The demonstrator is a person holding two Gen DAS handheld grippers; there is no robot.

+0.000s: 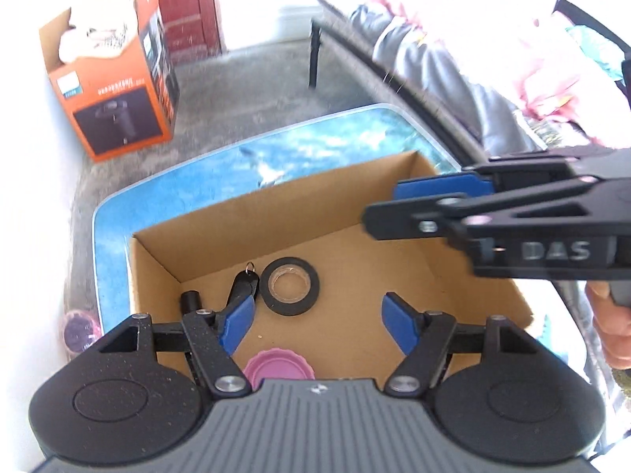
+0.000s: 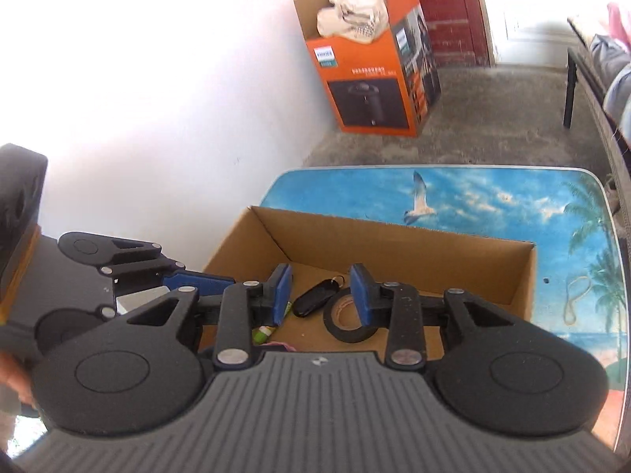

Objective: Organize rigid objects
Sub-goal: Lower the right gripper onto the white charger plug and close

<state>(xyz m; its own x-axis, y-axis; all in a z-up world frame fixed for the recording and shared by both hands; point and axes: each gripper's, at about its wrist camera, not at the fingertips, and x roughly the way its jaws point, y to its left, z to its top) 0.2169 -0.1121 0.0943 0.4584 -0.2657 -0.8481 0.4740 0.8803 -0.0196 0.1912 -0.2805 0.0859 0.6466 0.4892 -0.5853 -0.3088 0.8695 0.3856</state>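
While both grippers hover over an open cardboard box point(image 1: 165, 254), the left gripper point(image 1: 315, 325) gapes wide and empty, and the right gripper point(image 2: 321, 293) stands partly open, gripping nothing. Inside the box lie a black tape roll point(image 1: 292, 285), a key fob point(image 2: 315, 297) and a pink lid point(image 1: 278, 366). The box rests on a blue beach-print table point(image 2: 493, 205).

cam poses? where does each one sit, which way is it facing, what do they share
Left wrist: on left gripper, looking steeply down into cardboard box; own open fingers, right gripper and a hand show.
Right wrist: on right gripper, angled down across box toward the wall; left gripper shows.
Shared: box, tape roll, key fob, table, orange carton.
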